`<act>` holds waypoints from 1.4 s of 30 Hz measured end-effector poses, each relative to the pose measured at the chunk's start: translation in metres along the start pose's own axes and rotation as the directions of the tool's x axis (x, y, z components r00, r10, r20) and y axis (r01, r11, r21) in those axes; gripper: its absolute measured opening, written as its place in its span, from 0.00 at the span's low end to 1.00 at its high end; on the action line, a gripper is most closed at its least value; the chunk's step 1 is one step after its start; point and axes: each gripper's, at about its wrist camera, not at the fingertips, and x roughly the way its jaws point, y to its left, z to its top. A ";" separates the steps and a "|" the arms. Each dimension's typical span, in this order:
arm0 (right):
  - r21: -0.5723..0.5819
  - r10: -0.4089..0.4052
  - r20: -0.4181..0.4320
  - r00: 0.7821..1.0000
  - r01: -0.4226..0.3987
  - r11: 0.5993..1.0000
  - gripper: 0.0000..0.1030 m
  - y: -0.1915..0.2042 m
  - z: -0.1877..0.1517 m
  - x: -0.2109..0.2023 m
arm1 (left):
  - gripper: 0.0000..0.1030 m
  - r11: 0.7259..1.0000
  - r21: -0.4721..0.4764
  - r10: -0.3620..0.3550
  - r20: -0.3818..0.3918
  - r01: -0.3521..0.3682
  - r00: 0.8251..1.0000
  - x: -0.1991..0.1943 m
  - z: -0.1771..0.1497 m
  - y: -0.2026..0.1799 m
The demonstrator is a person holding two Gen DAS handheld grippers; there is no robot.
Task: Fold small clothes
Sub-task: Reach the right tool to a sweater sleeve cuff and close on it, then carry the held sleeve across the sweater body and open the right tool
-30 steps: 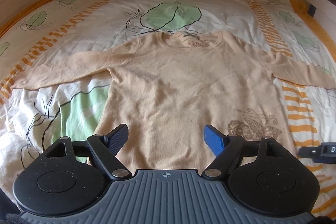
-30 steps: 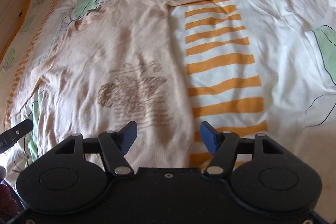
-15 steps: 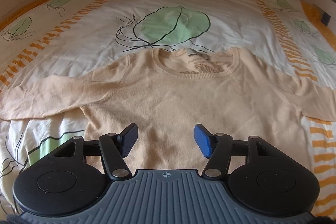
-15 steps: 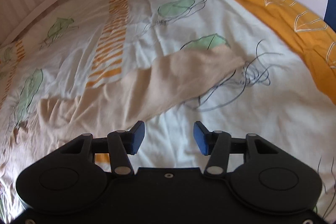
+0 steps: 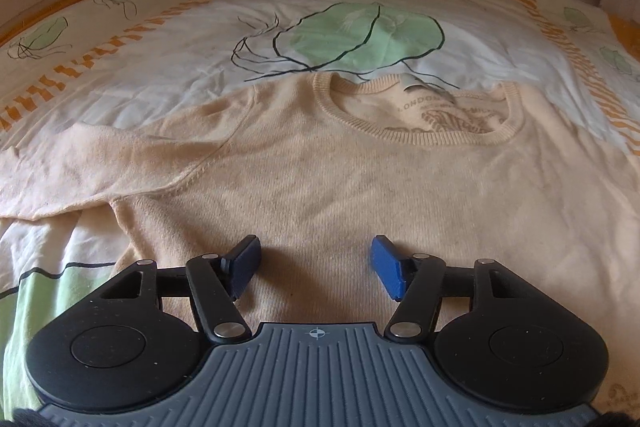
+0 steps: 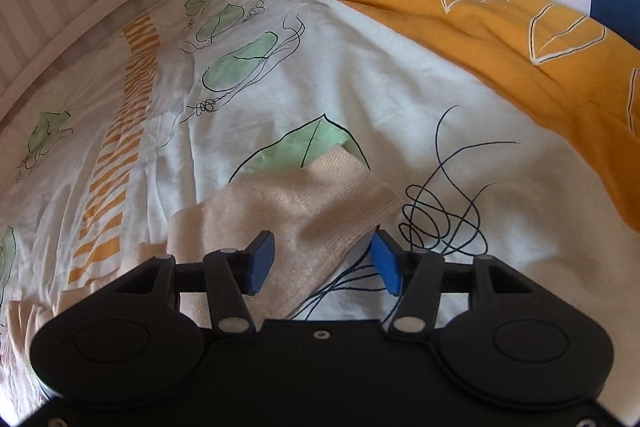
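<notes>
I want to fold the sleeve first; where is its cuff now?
In the right wrist view, the ribbed cuff lies on the white duvet, just ahead of the open right gripper, beside the green leaf print.

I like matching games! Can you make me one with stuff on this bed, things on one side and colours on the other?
Things:
1. sweater
2. big leaf above the neckline
3. blanket at the bed's edge
4. fingertips of the right gripper

Colours:
A. blue
B. orange-yellow
C. peach
D. green

Pairs: 1-C, 2-D, 3-B, 4-A
</notes>
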 end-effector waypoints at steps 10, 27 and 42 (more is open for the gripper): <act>0.027 0.035 0.008 0.999 -0.035 0.999 0.23 -0.010 0.004 0.011 | 0.70 1.000 -0.012 -0.017 0.047 0.017 0.999 0.007 -0.010 0.003; -0.237 0.224 0.054 0.973 -0.206 0.950 0.11 0.128 0.011 -0.083 | 0.69 0.975 0.157 -0.140 -0.124 0.159 0.982 -0.029 0.003 0.079; -0.376 0.503 -0.159 0.850 -0.523 0.765 0.11 0.340 -0.110 -0.096 | 0.68 0.983 0.036 -0.172 -0.126 0.178 0.977 -0.021 0.023 0.141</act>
